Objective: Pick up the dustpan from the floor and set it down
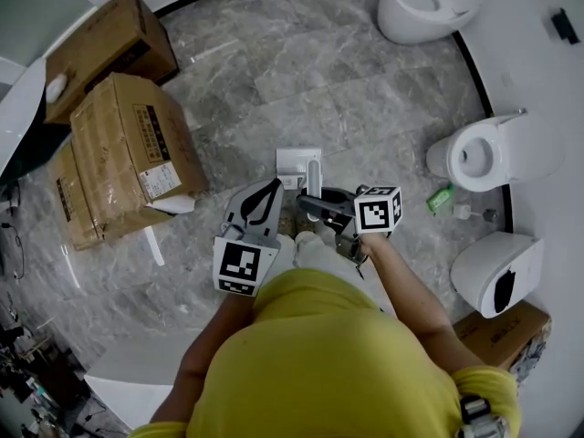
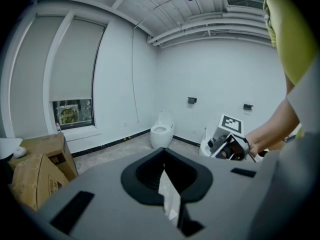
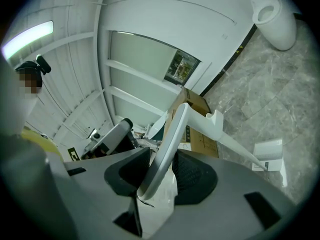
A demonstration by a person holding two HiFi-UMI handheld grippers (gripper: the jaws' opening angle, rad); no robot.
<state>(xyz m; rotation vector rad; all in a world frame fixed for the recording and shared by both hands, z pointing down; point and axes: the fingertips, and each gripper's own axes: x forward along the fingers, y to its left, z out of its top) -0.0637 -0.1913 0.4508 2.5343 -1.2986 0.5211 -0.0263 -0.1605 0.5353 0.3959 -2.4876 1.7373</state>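
The white dustpan is just ahead of me over the grey marble floor, its handle running back toward me. My right gripper is shut on that handle. In the right gripper view the curved white handle stands between the jaws of the right gripper, and the long stem leads down to the pan. My left gripper hangs to the left of the handle, jaws together with nothing in them. The left gripper shows only a thin slit, with the right gripper off to its right.
Stacked cardboard boxes stand at the left. Toilets line the curved white platform at the right, beside a small green item and another box. A white strip lies on the floor by the boxes.
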